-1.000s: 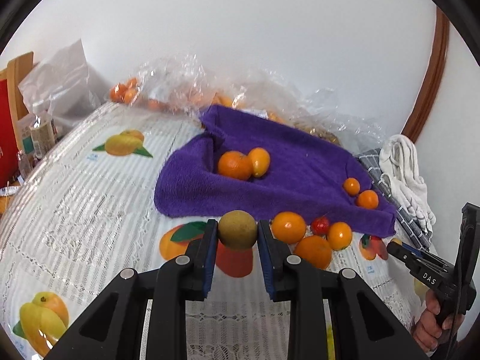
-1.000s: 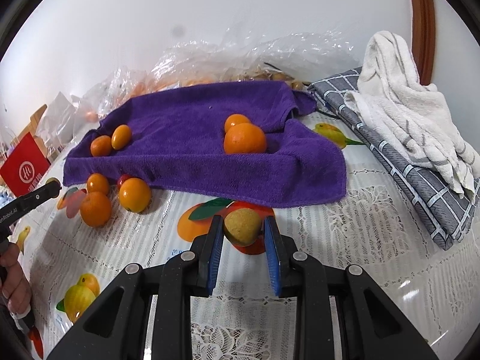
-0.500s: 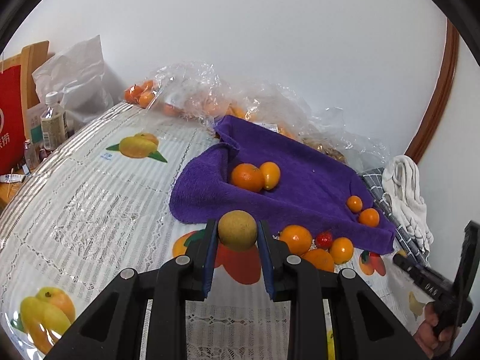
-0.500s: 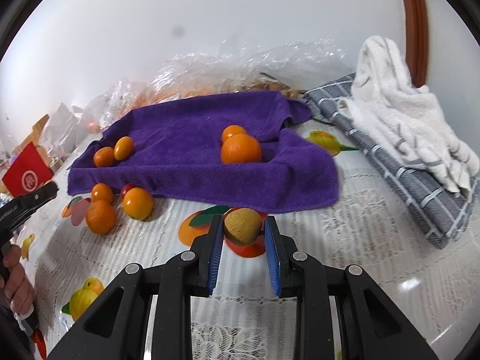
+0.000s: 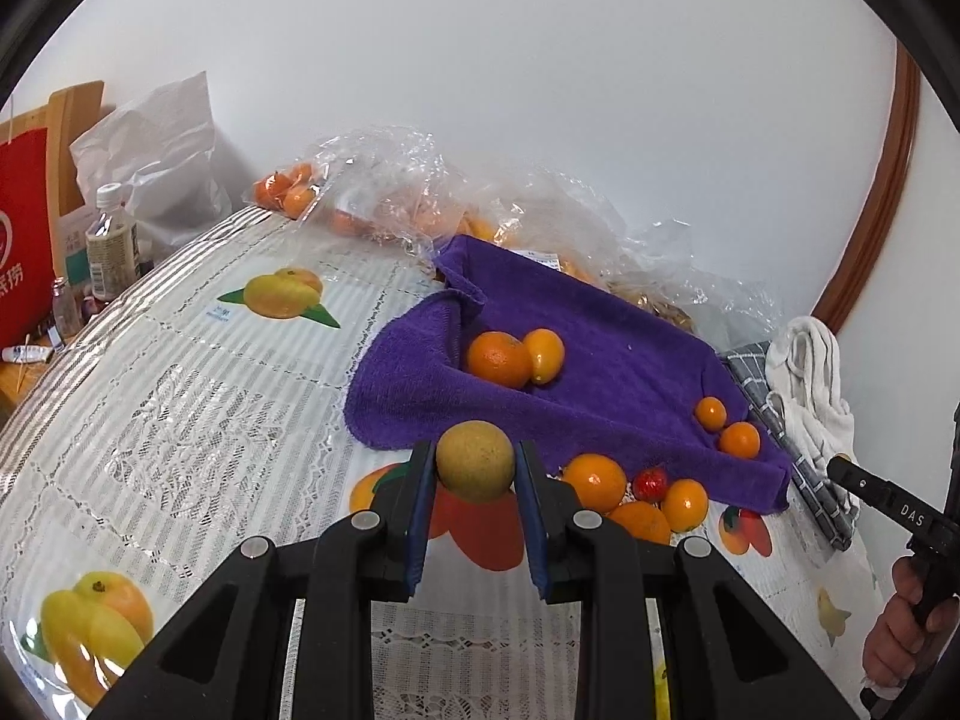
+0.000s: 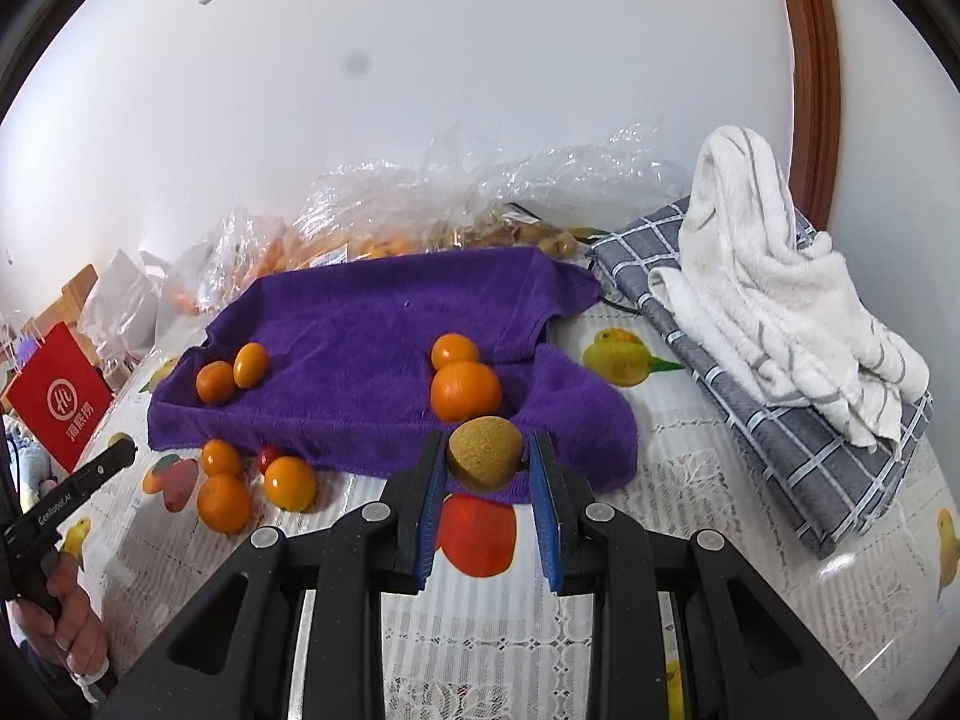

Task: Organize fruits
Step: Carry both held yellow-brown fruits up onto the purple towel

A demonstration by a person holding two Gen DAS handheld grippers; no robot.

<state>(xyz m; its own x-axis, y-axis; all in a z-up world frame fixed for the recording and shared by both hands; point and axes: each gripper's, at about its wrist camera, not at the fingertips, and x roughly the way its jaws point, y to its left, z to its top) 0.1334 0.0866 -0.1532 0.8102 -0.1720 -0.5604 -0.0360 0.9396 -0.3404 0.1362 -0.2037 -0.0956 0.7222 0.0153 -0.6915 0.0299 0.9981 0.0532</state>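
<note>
Both grippers clench fruit, left gripper (image 5: 474, 468) a round yellow-green fruit (image 5: 475, 459), right gripper (image 6: 487, 468) a rough brownish-yellow fruit (image 6: 485, 452); w/ fingertip-only pinches, you risk either rolling off the purple terry towel (image 6: 360, 324)'s front edge.

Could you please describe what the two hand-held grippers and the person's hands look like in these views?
Each hand-held gripper, left and right, is matte black plastic with angular, cut-out linkages, silver rivets and blue pads lining the fingers. From the side, the right one shows white "DAS" lettering, the left one white "GenRobot.AI" lettering. Both hands, right and left, are bare.
</note>
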